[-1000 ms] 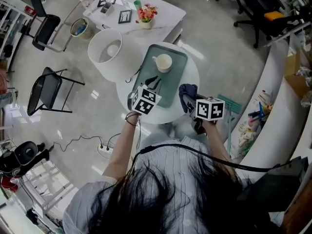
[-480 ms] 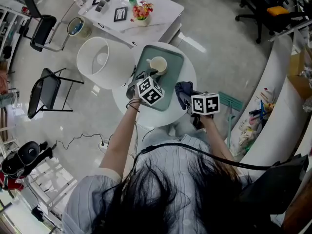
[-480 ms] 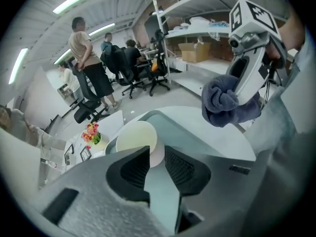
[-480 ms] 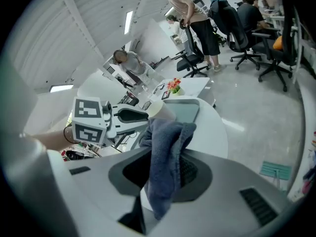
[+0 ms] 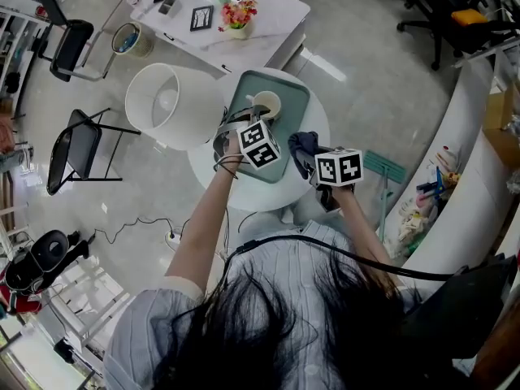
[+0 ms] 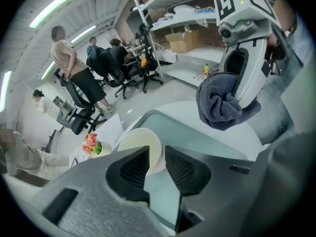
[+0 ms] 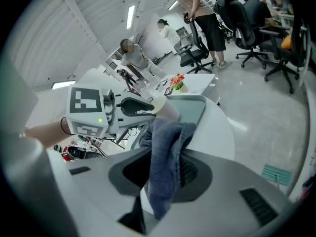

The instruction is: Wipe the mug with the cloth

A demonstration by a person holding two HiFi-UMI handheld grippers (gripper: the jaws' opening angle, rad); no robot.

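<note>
A cream mug (image 5: 267, 104) stands on a green tray (image 5: 288, 96) on the small round white table (image 5: 321, 124). My left gripper (image 5: 252, 119) reaches over the tray to the mug. In the left gripper view the left gripper (image 6: 157, 154) is open, and the mug (image 6: 136, 139) sits right at its tips, its wall showing in the gap. My right gripper (image 7: 165, 169) is shut on a dark blue cloth (image 7: 165, 147), held above the table's right side. The cloth (image 5: 302, 146) hangs just right of the tray, apart from the mug.
A big white lampshade (image 5: 166, 104) sits close to the left of the table. A black folding chair (image 5: 73, 149) stands farther left. Behind is a white table (image 5: 268, 15) with flowers and frames. A curved white counter (image 5: 463, 161) runs along the right. People and office chairs are in the background.
My left gripper has moved forward across the tray up to the mug. The right gripper with the cloth has shifted slightly up and toward the tray.
</note>
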